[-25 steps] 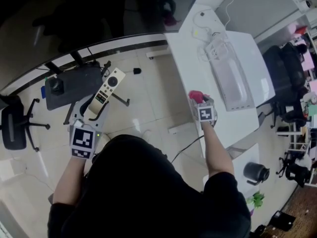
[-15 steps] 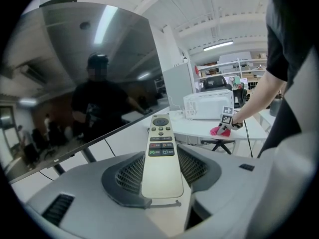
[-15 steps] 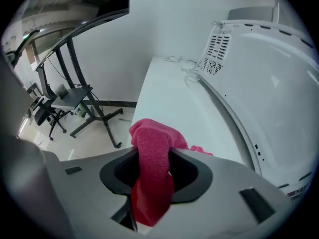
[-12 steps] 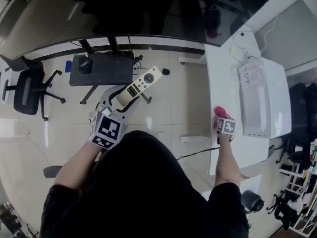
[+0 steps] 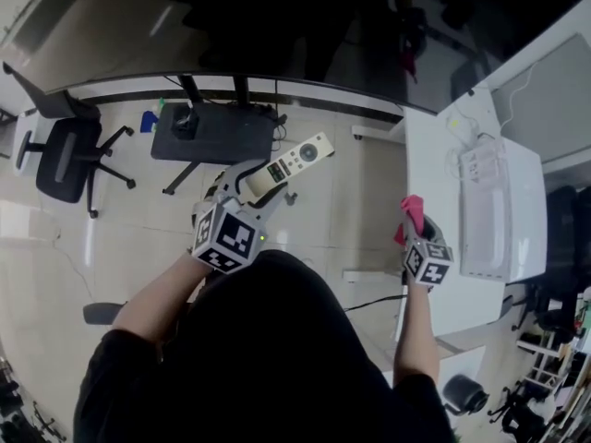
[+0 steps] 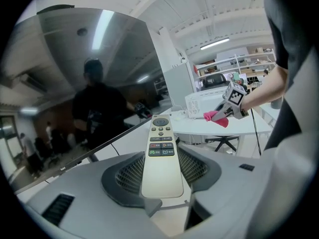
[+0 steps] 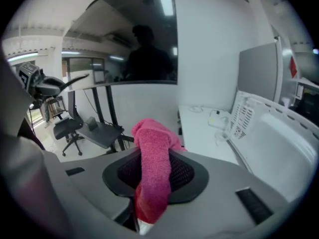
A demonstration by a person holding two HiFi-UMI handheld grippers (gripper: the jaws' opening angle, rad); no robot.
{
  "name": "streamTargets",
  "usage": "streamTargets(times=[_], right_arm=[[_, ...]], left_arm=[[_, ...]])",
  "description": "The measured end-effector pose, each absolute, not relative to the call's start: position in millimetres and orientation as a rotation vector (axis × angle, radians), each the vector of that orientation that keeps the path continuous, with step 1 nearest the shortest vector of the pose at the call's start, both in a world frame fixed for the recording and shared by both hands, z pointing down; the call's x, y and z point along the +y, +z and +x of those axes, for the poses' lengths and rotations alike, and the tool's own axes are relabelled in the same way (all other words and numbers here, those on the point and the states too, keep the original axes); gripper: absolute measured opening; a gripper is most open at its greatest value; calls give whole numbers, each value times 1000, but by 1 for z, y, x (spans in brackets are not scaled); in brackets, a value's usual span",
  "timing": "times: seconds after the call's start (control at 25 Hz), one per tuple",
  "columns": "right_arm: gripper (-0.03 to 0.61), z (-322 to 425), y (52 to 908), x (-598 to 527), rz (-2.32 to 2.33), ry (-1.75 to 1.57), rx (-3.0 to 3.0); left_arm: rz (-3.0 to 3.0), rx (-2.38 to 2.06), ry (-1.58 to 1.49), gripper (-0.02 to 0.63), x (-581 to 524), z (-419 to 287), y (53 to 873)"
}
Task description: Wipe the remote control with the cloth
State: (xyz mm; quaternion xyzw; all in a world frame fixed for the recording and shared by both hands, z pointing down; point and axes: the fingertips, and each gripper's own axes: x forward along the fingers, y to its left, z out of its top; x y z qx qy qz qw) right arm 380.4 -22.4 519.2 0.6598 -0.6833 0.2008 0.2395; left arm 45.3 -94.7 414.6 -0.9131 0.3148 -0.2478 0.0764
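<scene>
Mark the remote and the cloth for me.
remote [image 6: 162, 166], left gripper view, on its body just below the buttons.
cloth [image 7: 153, 171], right gripper view, middle of the pink fold.

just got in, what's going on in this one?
A person works two handheld grippers. The left claw grips a slim beige remote control by its lower end, buttons facing up, in the air. The right claw has just been closing on a crumpled pink cloth, now pinched between its jaws, beside the white table. Cloth and remote are well apart; no wiping yet.
</scene>
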Motion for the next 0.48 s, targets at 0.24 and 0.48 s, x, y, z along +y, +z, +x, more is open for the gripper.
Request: streamTargets(times=[0.24, 0.48], right_arm=[[118, 258, 426, -52, 1602, 297, -2170], [117, 121, 354, -71, 1217, -66, -2397]], left_arm=[[-2623, 909, -785, 209, -102, 39, 413], [-2465, 853, -869, 209, -110, 34, 412]])
